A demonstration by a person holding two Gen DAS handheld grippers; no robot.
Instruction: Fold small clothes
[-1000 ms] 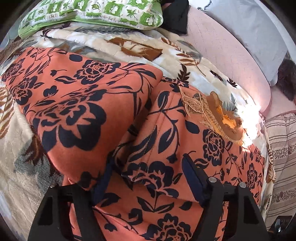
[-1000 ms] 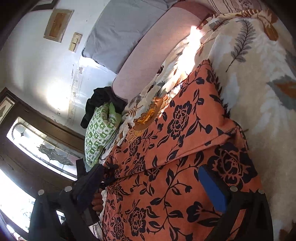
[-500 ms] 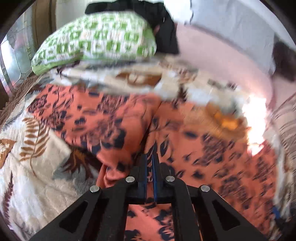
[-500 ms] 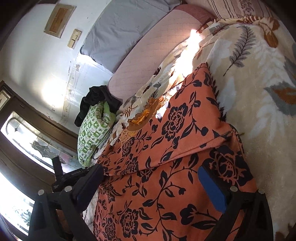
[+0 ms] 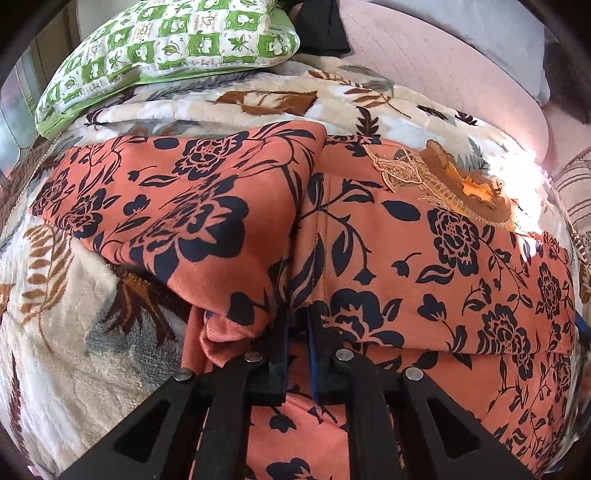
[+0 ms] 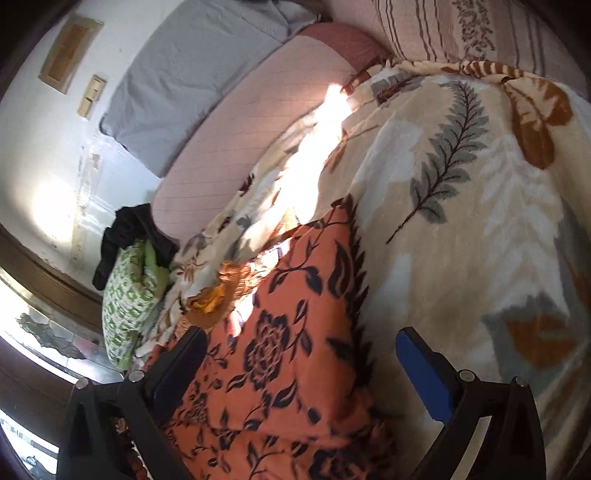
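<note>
The orange flowered garment (image 5: 424, 258) is lying spread on the leaf-patterned blanket (image 5: 66, 332) that is covering the bed, its embroidered neckline (image 5: 454, 184) pointing toward the pink bolster (image 5: 424, 62). One side of it is lying folded inward, making a raised flap whose edge is running down the middle of the left wrist view. The left tool (image 5: 297, 343) is clenching a bunched fold of that garment right where the flap is meeting the flat part; its two pads are standing almost together with cloth pinched between them.

The right tool (image 6: 299, 369) is hovering released, its jaws standing wide apart, over the garment's far side edge (image 6: 354, 280), which is lying straight on the blanket. One finger is sitting above the orange cloth, the other above bare blanket.

Open blanket is stretching widely beyond that edge in the right wrist view, and more is lying free to the left of the flap in the left wrist view. A green-and-white checked pillow (image 5: 177, 48) and a dark bundle of cloth (image 5: 321, 26) are crowding the head end, with a grey cushion (image 6: 192, 74) leaning against the wall.

No readable writing or brand is showing anywhere; the pillow's small marks are too tiny to make out.
</note>
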